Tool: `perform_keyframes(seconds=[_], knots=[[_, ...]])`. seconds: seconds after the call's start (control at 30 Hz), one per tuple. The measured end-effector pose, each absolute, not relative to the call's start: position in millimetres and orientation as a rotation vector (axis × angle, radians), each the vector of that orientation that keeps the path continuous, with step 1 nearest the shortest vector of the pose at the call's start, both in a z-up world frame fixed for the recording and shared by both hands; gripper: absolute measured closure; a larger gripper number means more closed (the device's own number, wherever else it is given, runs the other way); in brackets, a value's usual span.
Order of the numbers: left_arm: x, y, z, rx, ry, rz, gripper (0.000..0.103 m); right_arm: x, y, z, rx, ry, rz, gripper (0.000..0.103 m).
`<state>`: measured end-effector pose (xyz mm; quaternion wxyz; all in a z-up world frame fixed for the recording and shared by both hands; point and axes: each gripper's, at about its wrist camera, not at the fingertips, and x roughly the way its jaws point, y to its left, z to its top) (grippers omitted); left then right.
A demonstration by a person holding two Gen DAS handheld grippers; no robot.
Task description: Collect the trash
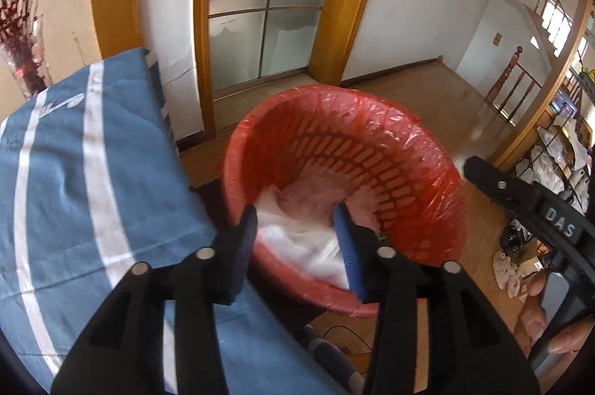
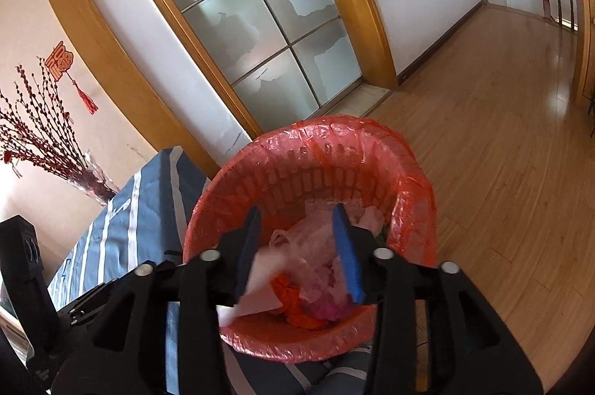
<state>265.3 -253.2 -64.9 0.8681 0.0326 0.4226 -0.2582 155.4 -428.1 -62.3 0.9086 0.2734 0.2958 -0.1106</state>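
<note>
Now both tools, left [image 1: 299, 222] and right [image 2: 297, 227], spread above the upright red bin [image 2: 409, 172], white paper scrap [image 2: 260, 287] slanting loose.

The basket [image 1: 390, 149] is slotted red plastic under a crinkly, glossy liner [image 1: 438, 164]. The wooden floor [image 2: 502, 135] shines; the striped cloth [image 1: 93, 172] looks matt.

You see a red bin [image 1: 416, 149] with a slotted pattern, and a blue cloth [image 1: 93, 179] with white stripes.
</note>
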Motion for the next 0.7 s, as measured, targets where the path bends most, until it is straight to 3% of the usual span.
perform_keyframes(seconds=[0.1,0.27,0.7], knots=[[254,-236,-57,0.079,0.846,-0.514,0.046,145,-419,-57,0.525,0.59,-0.25,0.033],[226,-201,-38,0.093,0.763,-0.456,0.029,120,-398,-43,0.444,0.54,-0.267,0.017],[120,-82,2,0.133,0.537,-0.142,0.007,62,-303,-16,0.118,0.42,-0.275,0.002]])
